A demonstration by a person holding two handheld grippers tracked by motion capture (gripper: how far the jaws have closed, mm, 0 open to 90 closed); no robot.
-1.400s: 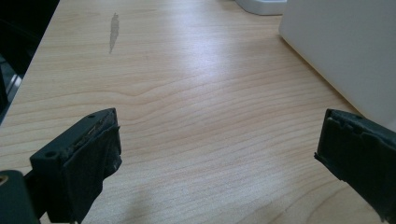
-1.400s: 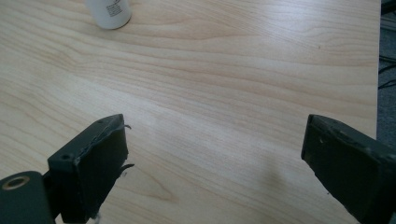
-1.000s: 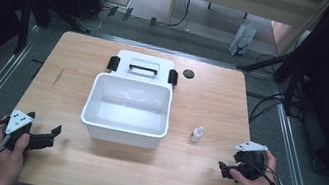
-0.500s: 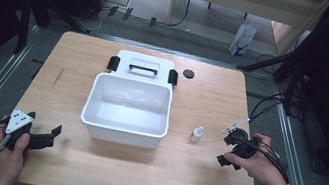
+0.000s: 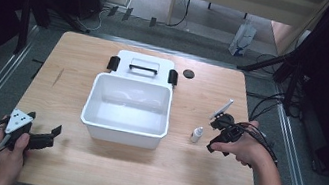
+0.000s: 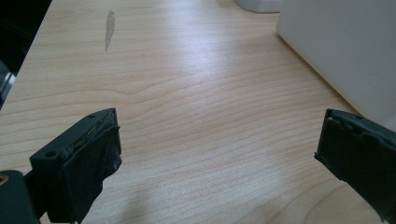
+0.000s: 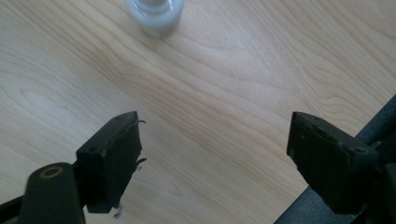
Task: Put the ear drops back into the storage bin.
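Beside the right gripper (image 5: pixel 215 131), jaws spread wide over pale grained wooden table (image 5: pixel 188 182), stands a small white bottle (image 5: pixel 196 135). Left gripper (image 5: pixel 46 134) gapes too, near the empty rectangular white plastic bin (image 5: pixel 124 131).

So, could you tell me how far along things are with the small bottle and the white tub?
Done: the tub sits open and empty, its lid lying behind it. In hand: nothing yet; the right gripper is open beside the small bottle, which stands upright on the table. The left gripper is open and rests at the near left corner. Left, probably: grasping the bottle and placing it in the tub.
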